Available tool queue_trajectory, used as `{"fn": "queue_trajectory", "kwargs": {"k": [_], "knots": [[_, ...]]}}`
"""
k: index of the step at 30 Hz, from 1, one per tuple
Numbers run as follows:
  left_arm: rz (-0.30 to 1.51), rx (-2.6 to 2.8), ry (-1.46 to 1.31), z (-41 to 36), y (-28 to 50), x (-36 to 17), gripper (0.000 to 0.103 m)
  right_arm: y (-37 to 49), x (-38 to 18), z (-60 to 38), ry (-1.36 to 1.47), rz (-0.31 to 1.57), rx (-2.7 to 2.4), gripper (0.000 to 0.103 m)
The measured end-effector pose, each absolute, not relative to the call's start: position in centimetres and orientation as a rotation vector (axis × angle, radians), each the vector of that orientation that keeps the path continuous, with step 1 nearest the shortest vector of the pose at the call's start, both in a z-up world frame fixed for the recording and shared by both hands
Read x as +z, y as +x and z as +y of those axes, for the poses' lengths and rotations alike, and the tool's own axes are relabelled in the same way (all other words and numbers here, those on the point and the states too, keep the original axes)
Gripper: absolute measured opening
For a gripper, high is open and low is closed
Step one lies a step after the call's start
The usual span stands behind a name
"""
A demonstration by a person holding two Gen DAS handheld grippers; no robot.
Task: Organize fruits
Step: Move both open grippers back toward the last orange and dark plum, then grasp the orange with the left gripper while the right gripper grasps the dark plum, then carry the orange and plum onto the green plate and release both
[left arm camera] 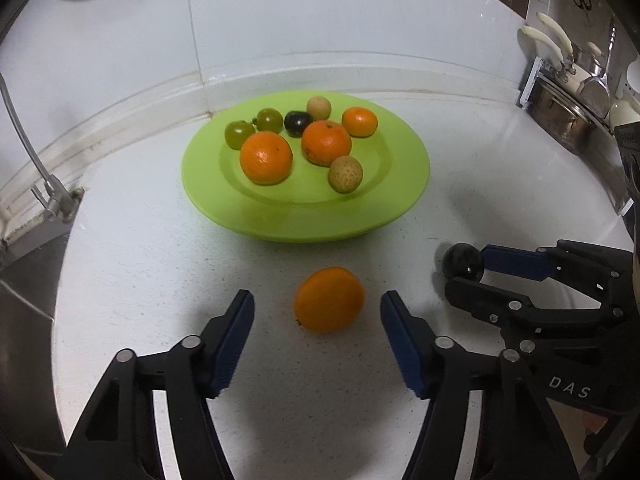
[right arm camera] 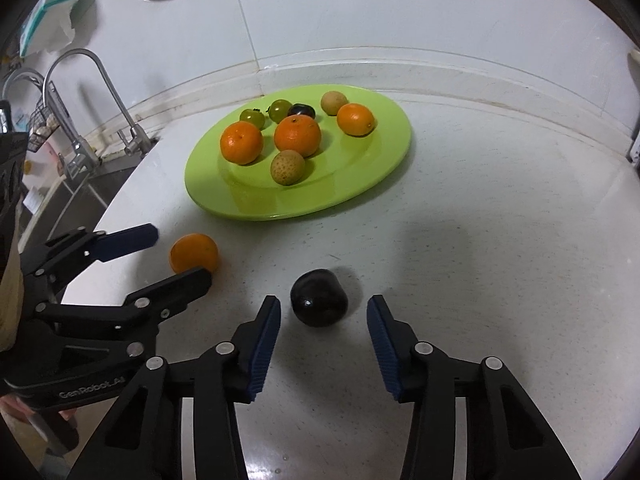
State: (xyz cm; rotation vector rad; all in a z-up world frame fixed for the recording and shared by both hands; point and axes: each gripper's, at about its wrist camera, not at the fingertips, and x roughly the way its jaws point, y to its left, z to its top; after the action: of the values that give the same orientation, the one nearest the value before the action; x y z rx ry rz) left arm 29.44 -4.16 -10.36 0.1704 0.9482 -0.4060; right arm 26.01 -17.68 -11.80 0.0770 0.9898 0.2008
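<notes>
Orange and faintly dimpled, a loose mandarin (left arm camera: 329, 299) sits on the white speckled counter (left arm camera: 160, 260), right between the spread fingers of the left gripper (left arm camera: 317, 312). The jaws stand wide, their ribbed blue pads (left arm camera: 236, 344) clear of the peel on both sides. Beside it, to the right, a glossy black plum (right arm camera: 319, 297), round and a little squared at the shoulders, lies on the counter between the fingers of the right gripper (right arm camera: 324, 320), also spread wide and not touching the fruit. Both grippers are matte black plastic with silver rivets.

Just behind the two loose fruits is a smooth lime-green plate (left arm camera: 404, 184), shallow and broad-rimmed, shiny enough to catch reflections. On it rest three more mandarins, two large ones (left arm camera: 266, 157) (left arm camera: 326, 142) near the middle and a smaller one (left arm camera: 359, 121) toward the back right. Two translucent green grapes (left arm camera: 240, 134) sit at the back left, with a small dark fruit (left arm camera: 298, 122) next to them. Two tan, rough-skinned round fruits complete the lot: one (left arm camera: 345, 173) at the front touching the middle mandarin, one (left arm camera: 319, 108) at the far edge.

The counter meets a pale tiled wall (left arm camera: 300, 12). A curved steel tap (right arm camera: 100, 92) rises over a sink at the left; steel pots (left arm camera: 568, 116) stand at the right.
</notes>
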Motion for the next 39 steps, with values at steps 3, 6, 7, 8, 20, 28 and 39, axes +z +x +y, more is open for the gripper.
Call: {"fn": "queue_trajectory", "kwargs": {"k": [3,6,7,8,20,28,39], "knots": [[0.966,-0.416,0.151,-4.3,29.7,-10.6,0.052,26.1,-11.9,-17.5,0.081,0.992,0.21,0.041],[0.973,-0.424,0.145,-4.4,29.8,-10.7,0.044,26.3,-12.1,-17.4,0.081,0.997,0.215,0.036],[0.977,-0.424,0.145,-4.5,29.9,-10.7,0.042,26.4,-12.1,-17.4,0.081,0.999,0.218,0.035],[0.98,-0.424,0.143,-4.6,29.9,-10.8,0.04,26.4,-12.2,-17.4,0.08,1.001,0.22,0.034],[0.952,-0.428,0.132,-4.6,29.2,-9.8,0.037,25.9,-11.4,-17.5,0.091,0.968,0.224,0.031],[0.908,-0.427,0.118,-4.3,28.3,-7.8,0.037,25.3,-9.5,-17.5,0.095,0.922,0.236,0.031],[0.832,-0.421,0.118,-3.9,27.6,-5.0,0.037,24.8,-6.9,-17.7,0.104,0.849,0.242,0.031]]}}
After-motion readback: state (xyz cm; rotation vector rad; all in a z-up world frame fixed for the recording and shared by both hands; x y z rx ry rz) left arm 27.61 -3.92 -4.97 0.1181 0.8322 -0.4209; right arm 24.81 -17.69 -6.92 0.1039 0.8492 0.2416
